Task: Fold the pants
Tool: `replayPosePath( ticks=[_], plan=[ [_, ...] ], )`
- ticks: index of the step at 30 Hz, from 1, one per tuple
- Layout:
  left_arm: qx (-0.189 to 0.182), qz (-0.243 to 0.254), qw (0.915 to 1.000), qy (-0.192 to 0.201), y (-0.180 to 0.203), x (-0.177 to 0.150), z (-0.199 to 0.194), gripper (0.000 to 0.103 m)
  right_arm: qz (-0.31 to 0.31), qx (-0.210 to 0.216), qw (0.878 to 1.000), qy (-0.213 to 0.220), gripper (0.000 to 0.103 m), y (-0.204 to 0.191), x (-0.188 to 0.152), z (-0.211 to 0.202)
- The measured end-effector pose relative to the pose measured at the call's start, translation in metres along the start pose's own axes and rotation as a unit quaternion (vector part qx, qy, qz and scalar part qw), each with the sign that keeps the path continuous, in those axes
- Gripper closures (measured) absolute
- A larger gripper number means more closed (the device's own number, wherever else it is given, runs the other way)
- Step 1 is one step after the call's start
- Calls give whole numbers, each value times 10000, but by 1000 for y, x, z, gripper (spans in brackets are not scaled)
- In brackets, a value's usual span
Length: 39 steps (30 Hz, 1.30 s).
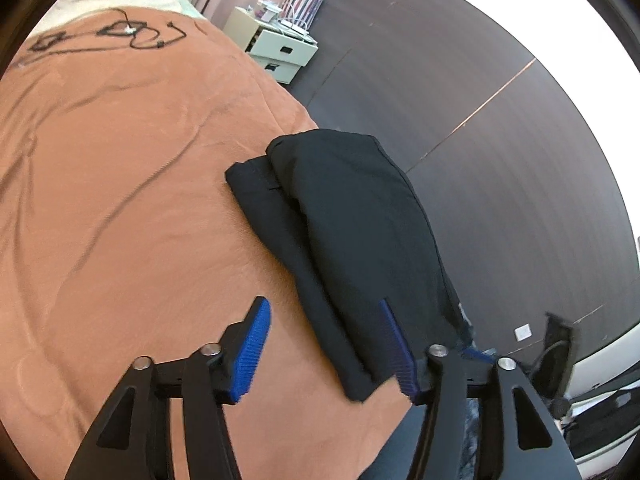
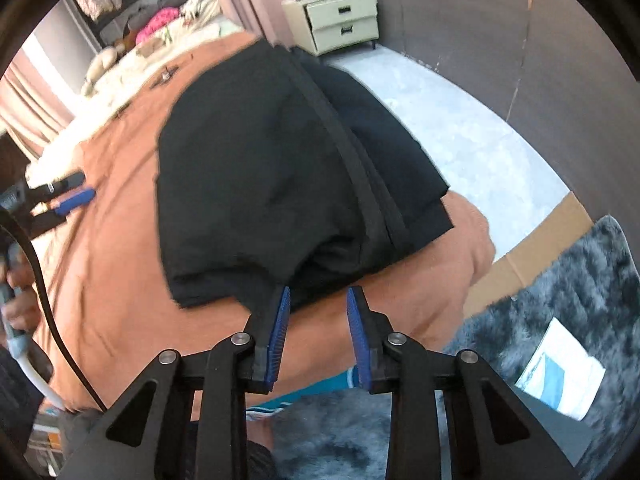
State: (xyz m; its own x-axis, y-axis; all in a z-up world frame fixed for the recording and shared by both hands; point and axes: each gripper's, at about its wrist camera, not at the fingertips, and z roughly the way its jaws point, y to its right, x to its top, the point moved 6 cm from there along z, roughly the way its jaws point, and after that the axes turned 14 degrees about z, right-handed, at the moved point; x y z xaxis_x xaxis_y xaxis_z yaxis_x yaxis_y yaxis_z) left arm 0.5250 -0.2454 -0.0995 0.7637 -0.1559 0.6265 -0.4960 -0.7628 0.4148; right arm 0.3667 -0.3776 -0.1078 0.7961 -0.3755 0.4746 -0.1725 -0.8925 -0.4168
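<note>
The folded black pants lie at the bed's near right corner, long axis running away from you, and your right gripper, spread and empty, hangs nearer their near edge than your equally spread left gripper

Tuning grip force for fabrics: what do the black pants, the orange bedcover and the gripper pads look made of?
Black pants: matte woven cloth, probably a cotton or synthetic blend; soft rounded folds, no sheen.
Orange bedcover: fleece-like, brushed; fuzzy nap, shallow creases.
Pads: blue ribbed, likely rubber or soft plastic; fine ridges.
</note>
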Motion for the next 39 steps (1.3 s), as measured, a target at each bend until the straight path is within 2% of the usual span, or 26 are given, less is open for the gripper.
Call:
replayPosePath(
  ticks=[2, 4, 6, 8, 10, 14, 18, 22, 31, 39],
  plan=[
    [16, 58, 10000, 44, 3, 0, -8, 34, 30, 38, 9999, 148, 76, 1, -7, -18],
    [65, 143, 9998, 110, 7, 0, -20, 22, 73, 81, 9996, 266, 75, -3, -12, -30],
    [138, 234, 9995, 185, 13, -1, -35, 14, 97, 122, 9990, 413, 66, -13, -31, -40],
    [207, 320, 9989, 259, 18, -3, -48, 8, 111, 154, 9981, 581, 42, -17, -44, -53],
    [306, 428, 9981, 314, 24, -6, -64, 3, 101, 185, 9970, 749, 32, -24, -57, -63],
    [412, 562, 9967, 408, 32, -12, -89, 2, 154, 254, 9953, 924, 17, -30, -88, -85],
    [812, 808, 9917, 591, 36, -19, -120, 1, 141, 226, 9946, 1001, 11, -35, -111, -95],
    [988, 1018, 9876, 671, 40, -27, -146, 1, 134, 166, 9933, 1139, 7, -44, -127, -113],
    [1286, 1408, 9773, 919, 51, -52, -201, 1, 60, 238, 9887, 1480, 0, -68, -162, -141],
    [1479, 1725, 9676, 1102, 60, -84, -242, 1, 61, 281, 9860, 1640, 0, -80, -196, -156]
  ],
)
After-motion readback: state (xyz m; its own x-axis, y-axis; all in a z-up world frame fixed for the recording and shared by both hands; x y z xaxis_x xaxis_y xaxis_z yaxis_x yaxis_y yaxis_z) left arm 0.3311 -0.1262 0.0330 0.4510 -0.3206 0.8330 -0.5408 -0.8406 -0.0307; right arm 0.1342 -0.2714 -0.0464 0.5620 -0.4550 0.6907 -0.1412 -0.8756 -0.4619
